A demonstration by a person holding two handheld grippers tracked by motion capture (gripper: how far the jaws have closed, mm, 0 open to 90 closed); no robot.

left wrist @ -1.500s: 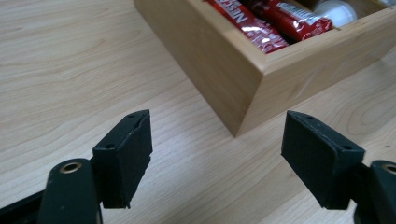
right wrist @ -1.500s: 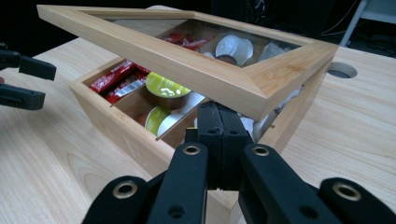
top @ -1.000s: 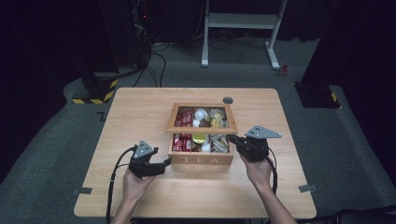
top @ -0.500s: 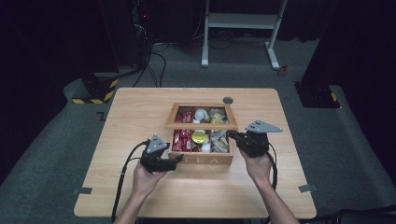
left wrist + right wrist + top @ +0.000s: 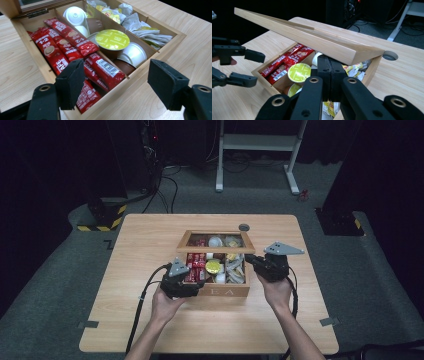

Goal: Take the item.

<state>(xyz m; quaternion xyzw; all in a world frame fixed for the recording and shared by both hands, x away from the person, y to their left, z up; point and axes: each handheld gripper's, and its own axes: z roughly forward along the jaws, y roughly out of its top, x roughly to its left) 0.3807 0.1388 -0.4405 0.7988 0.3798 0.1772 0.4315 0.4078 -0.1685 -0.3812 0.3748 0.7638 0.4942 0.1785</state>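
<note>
Nearest the person, in the high view, two forearms rise from six o'clock onto the wooden table (image 5: 150, 245), each hand holding a gripper. The left gripper (image 5: 195, 288) sits at the near-left corner of the wooden tea box (image 5: 225, 292), around seven o'clock from the box's middle, and its jaws stand wide apart with nothing between them; in the left gripper view (image 5: 115, 85) they frame the box's front corner without touching the contents. The right gripper (image 5: 248, 260) is at the box's right side, about three o'clock, and in the right gripper view (image 5: 329, 72) its jaws are pressed together, tips reaching in under the raised lid (image 5: 312, 37) — whether they touch the lid's underside cannot be told. The box itself lies at the table's centre, open, its lid tilted up from the far edge. Inside, the left compartment holds red coffee sachets (image 5: 67, 47) lying lengthwise and overlapping; the middle compartment holds capsules, among them a yellow-green topped capsule (image 5: 112, 39) with a white capsule (image 5: 132, 53) just beside it at four o'clock and another white one (image 5: 75, 15) farther back; the right compartment holds crumpled paper tea bags (image 5: 147, 35). In the right gripper view the left gripper (image 5: 252, 66) shows at nine o'clock, jaws spread. Past the box, at twelve o'clock on the table's far edge, is a round grey cable port (image 5: 244, 227). Beyond the table — a grey carpeted floor (image 5: 60, 270), a white frame stand (image 5: 260, 150) and dark equipment with cables.
</note>
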